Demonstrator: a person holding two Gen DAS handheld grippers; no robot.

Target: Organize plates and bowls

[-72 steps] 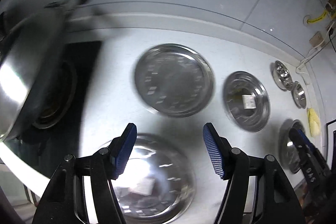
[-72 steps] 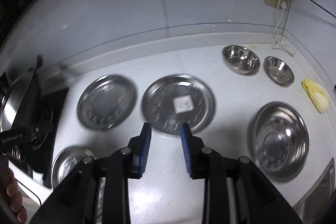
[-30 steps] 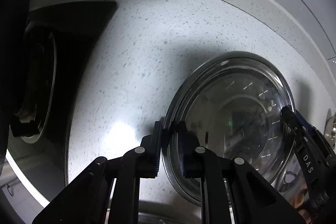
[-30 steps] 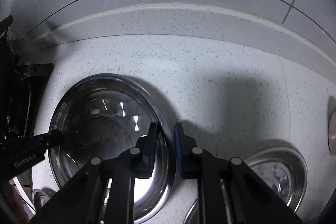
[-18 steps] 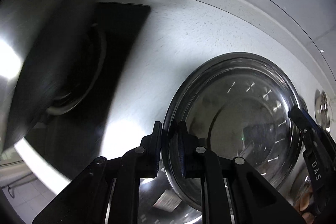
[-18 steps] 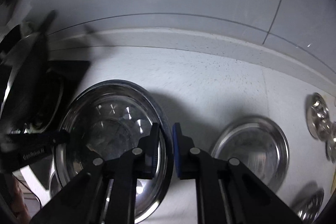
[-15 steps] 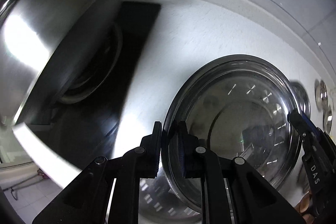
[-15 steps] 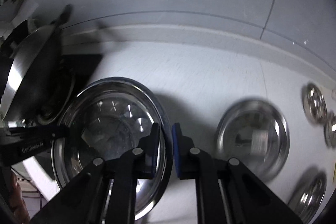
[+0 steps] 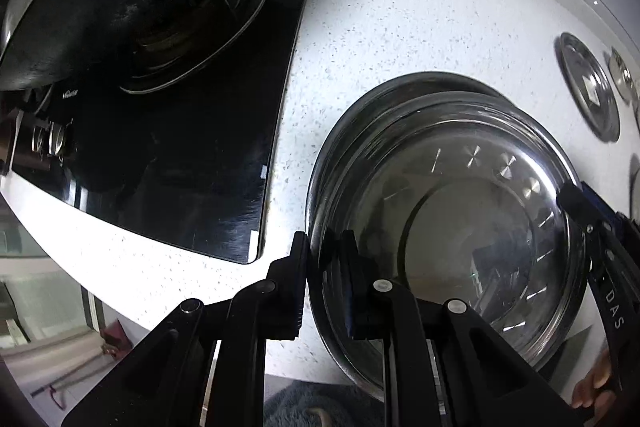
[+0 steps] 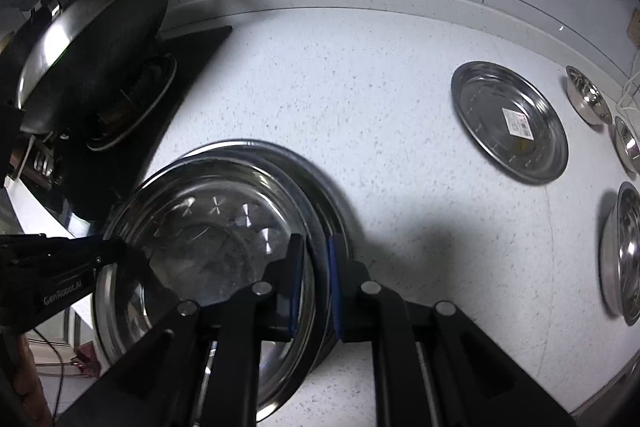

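Steel plate (image 10: pixel 208 227), large and round with a raised rim, held over the speckled white counter (image 10: pixel 360 99) directly above a second plate (image 10: pixel 316 179) of like size, whose rim shows past its far edge (whether the two touch cannot be told). Left gripper (image 9: pixel 324 283): fingers pressed together on the plate's left rim, one pad outside the rim, one inside. Right gripper (image 10: pixel 314 283): fingers likewise pinching the opposite rim, blue pads on either side of the metal. Each gripper shows as a dark arm at the far edge of the other's view. Black stove top (image 9: pixel 192 147) set into the counter just left of the plates, with a dark wok (image 10: pixel 92 59) tilted over its burner. Further right, well apart: one plate with a paper label (image 10: pixel 512 123) lying flat on the counter, a deep bowl (image 10: pixel 624 251) near the front edge, and two small bowls (image 10: pixel 590 101) close to the wall.
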